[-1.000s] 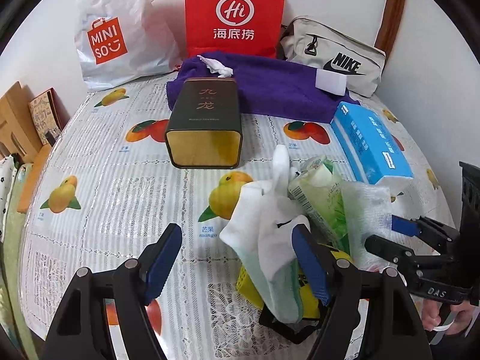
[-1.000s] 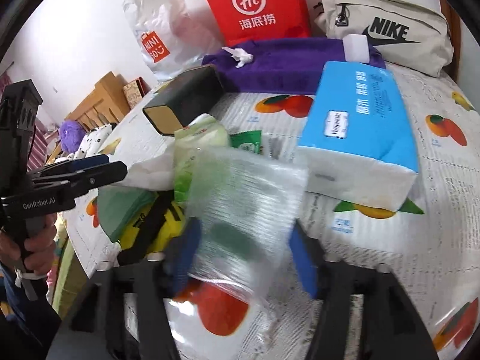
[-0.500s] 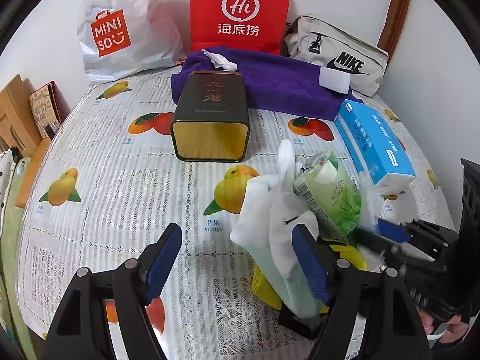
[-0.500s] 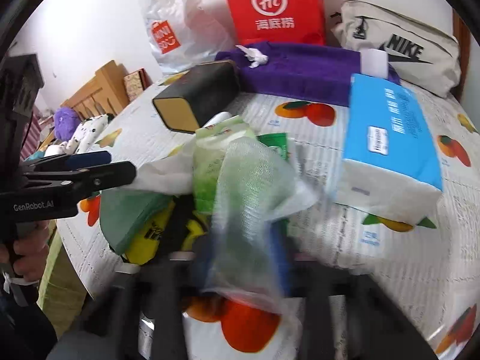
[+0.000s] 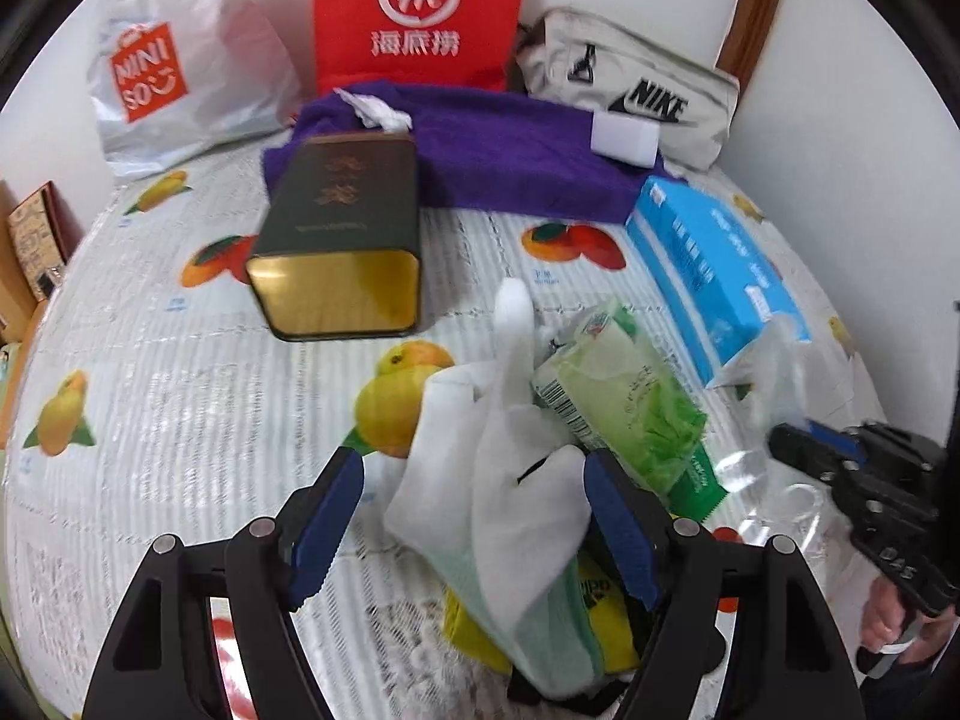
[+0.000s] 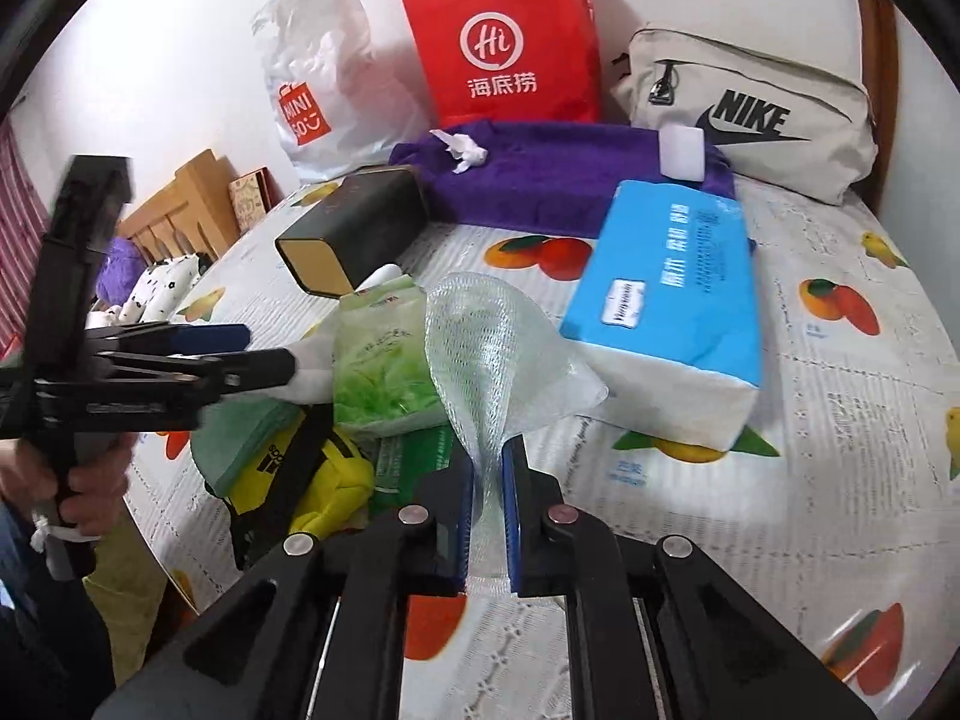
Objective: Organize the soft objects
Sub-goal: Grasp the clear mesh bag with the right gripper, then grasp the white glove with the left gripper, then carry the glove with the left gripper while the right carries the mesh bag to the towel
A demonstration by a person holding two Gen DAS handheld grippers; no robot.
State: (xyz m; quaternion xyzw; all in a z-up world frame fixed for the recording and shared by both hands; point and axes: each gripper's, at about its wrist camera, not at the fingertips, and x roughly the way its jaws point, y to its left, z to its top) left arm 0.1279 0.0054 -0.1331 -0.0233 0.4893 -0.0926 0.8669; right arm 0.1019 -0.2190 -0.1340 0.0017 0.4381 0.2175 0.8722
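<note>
A heap of soft things lies on the fruit-print tablecloth (image 5: 150, 420): a white sock-like cloth (image 5: 510, 480), a green wipes pack (image 5: 618, 396), a mint cloth (image 5: 558, 642) and a yellow pouch (image 6: 324, 474). My left gripper (image 5: 474, 468) is open, its blue pads on either side of the white cloth without squeezing it. My right gripper (image 6: 489, 456) is shut on a clear bubble-wrap bag (image 6: 492, 348), which stands up crumpled from the pads. In the left wrist view the right gripper (image 5: 804, 438) shows at the right edge with the clear bag (image 5: 774, 420).
A dark tin (image 5: 342, 240) lies on its side behind the heap. A blue tissue pack (image 6: 672, 300) sits to the right. At the back are a purple towel (image 6: 540, 180), a white block (image 6: 681, 153), a red bag (image 6: 504, 42), a Miniso bag (image 6: 324, 84) and a Nike pouch (image 6: 750, 114).
My right gripper's jaws went from wide apart around the clear bag to shut on it, bunching it upward. The left gripper edged closer to the heap, still open.
</note>
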